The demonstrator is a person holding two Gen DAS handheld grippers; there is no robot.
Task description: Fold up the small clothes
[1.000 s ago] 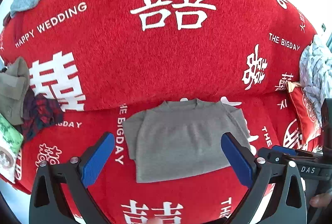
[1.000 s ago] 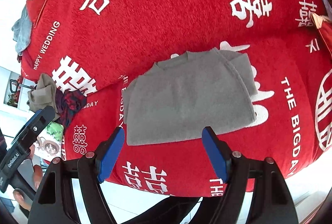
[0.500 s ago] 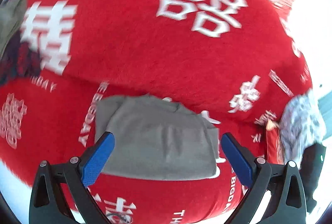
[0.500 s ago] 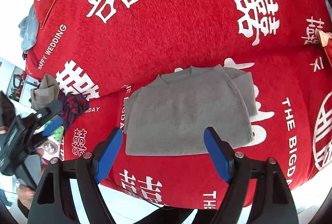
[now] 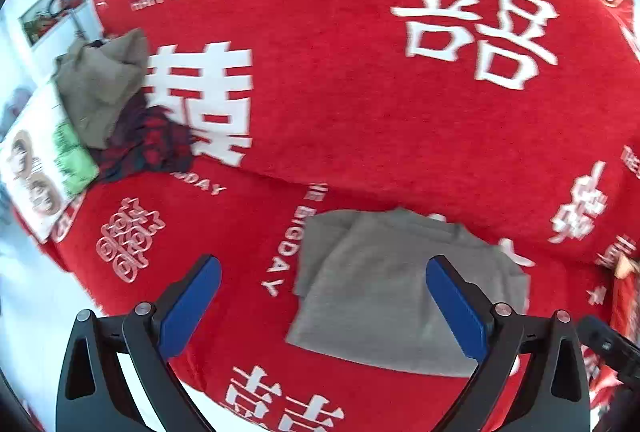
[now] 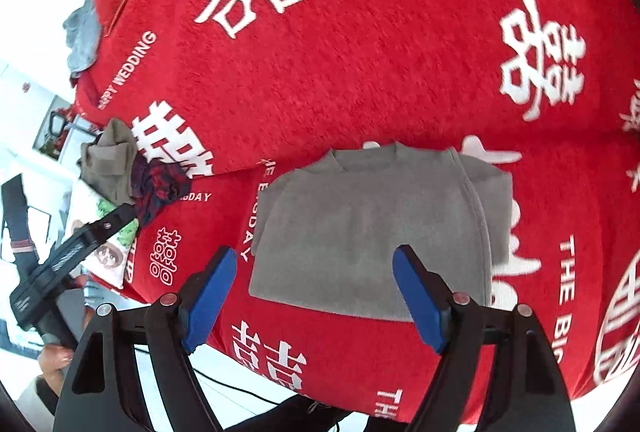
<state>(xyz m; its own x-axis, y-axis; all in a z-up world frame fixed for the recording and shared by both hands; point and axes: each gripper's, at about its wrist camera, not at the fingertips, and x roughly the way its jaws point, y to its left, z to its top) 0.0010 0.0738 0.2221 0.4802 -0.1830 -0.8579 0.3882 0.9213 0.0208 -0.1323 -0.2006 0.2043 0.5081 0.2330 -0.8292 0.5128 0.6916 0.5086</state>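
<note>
The gray top (image 6: 372,228) lies flat on the red blanket (image 6: 360,51), near the front edge. Its sleeves look tucked in already, so I think the next step is to fold it in half.

To do that well, I should go low and pinch the near hem at its two corners, one corner for each hand. I should grab only the top, not the blanket under it. Then I lift both corners at the same height and lay the hem up by the neck, so the edges line up and nothing bunches.

On the far left sits a small pile: a brown cloth (image 5: 100,87), a dark plaid cloth (image 5: 148,143) and a picture book (image 5: 44,167). It lies well apart from the top. I think those clothes wait their turn.

My left gripper (image 5: 322,306) is wide open. It holds nothing and touches nothing. It hangs above the near left part of the top, and its right pad sits in front of the gray cloth in my view.

My right gripper (image 6: 314,298) is wide open too, and empty. It hangs over the near hem, with the hem between its pads in my view. I cannot tell how high it is.
</note>
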